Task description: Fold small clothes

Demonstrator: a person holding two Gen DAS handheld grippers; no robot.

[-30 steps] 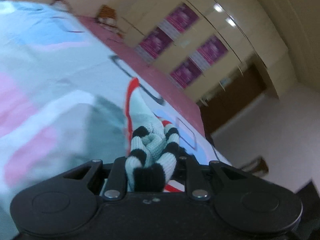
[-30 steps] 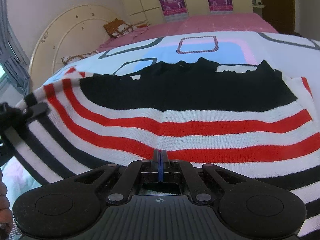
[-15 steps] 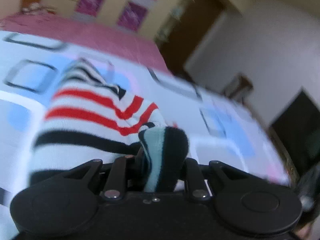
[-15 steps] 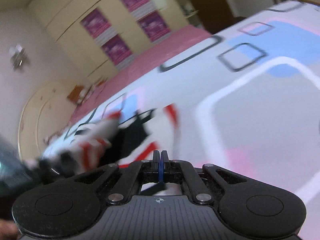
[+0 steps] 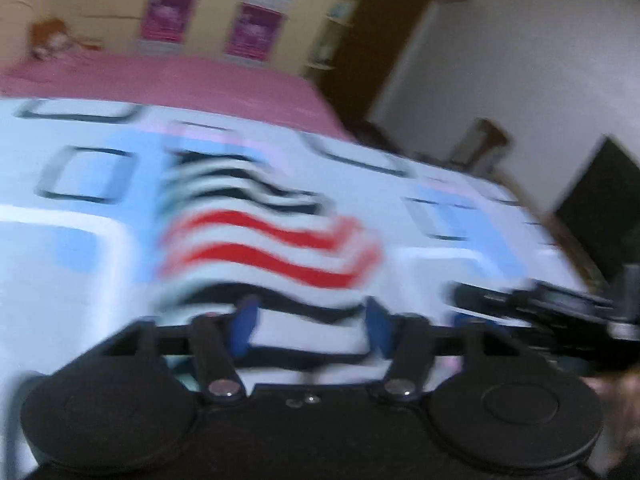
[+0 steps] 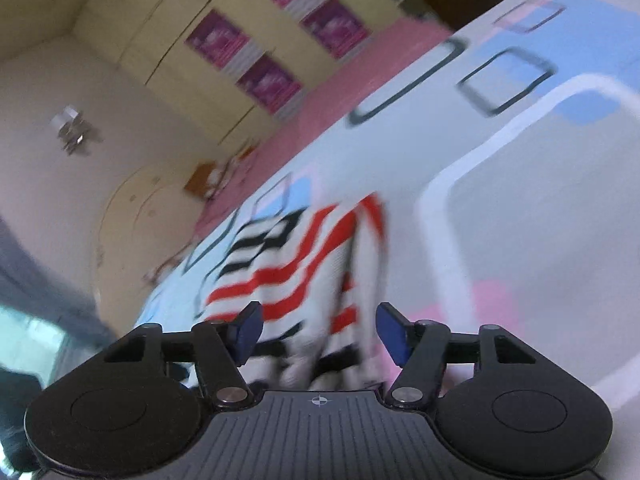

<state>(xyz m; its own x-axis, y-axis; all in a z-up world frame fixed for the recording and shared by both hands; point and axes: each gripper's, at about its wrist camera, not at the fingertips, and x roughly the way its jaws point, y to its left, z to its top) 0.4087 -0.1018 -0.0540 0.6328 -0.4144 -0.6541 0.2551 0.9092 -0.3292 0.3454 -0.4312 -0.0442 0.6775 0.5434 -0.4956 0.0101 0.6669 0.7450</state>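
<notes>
A small knitted sweater with red, black and white stripes lies folded on the patterned bedspread; it also shows in the right wrist view. My left gripper is open and empty, its blue pads apart just above the sweater's near edge. My right gripper is open and empty too, over the sweater's near end. The right gripper's black body shows at the right of the left wrist view. Both views are blurred by motion.
The white bedspread with blue, pink and dark square outlines covers the bed; a pink sheet lies at its far side. A wardrobe with purple posters, a curved headboard and a dark doorway stand behind.
Both grippers have opened and let go of the sweater, which now lies folded on the bed. Both cameras have swung quickly.
</notes>
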